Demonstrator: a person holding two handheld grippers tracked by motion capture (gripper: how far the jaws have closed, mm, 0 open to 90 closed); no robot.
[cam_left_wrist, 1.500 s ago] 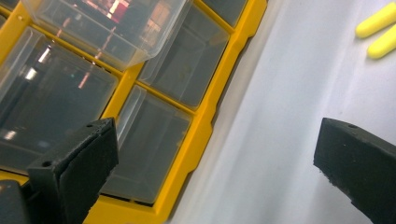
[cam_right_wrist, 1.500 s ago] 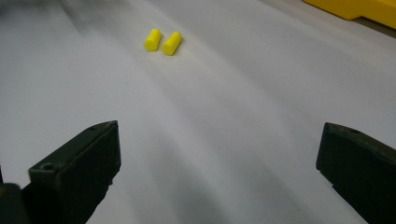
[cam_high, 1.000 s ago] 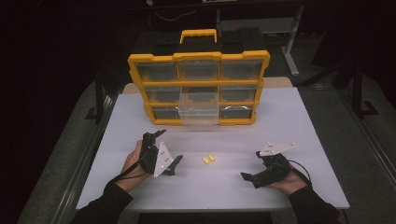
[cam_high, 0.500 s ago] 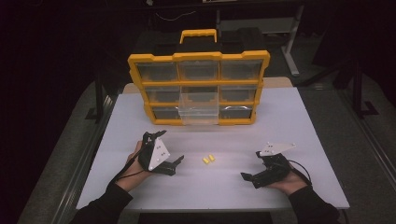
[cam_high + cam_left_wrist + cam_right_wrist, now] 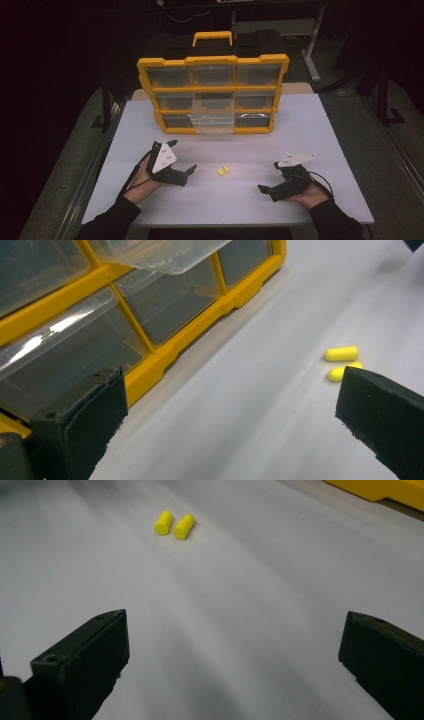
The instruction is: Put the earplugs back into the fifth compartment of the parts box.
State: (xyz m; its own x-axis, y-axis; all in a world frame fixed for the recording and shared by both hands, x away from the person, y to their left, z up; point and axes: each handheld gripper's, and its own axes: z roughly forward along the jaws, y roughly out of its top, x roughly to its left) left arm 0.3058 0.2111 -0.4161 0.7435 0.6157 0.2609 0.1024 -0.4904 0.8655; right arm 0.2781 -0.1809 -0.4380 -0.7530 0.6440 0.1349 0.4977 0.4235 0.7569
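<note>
Seemingly the pickup is only starting. From the high view, two yellow earplugs (image 5: 223, 171) lie touching before the organizer (image 5: 213, 95), between the left gripper (image 5: 189, 173) and right gripper (image 5: 265, 190). Left gripper view: jaws gape, earplugs (image 5: 342, 358) by one jaw; next, close in. Right gripper view: jaws wide, earplugs (image 5: 174, 524) ahead.

Earplugs (image 5: 341, 353) (two) beside organizer (image 5: 165, 347).

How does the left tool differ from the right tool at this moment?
The left tool lies closer to the two yellow earplugs; the right tool lies farther away. The left tool's grey plate faces the camera; the right tool's plate lies flatter. Both are open, empty and hand-held.
</note>
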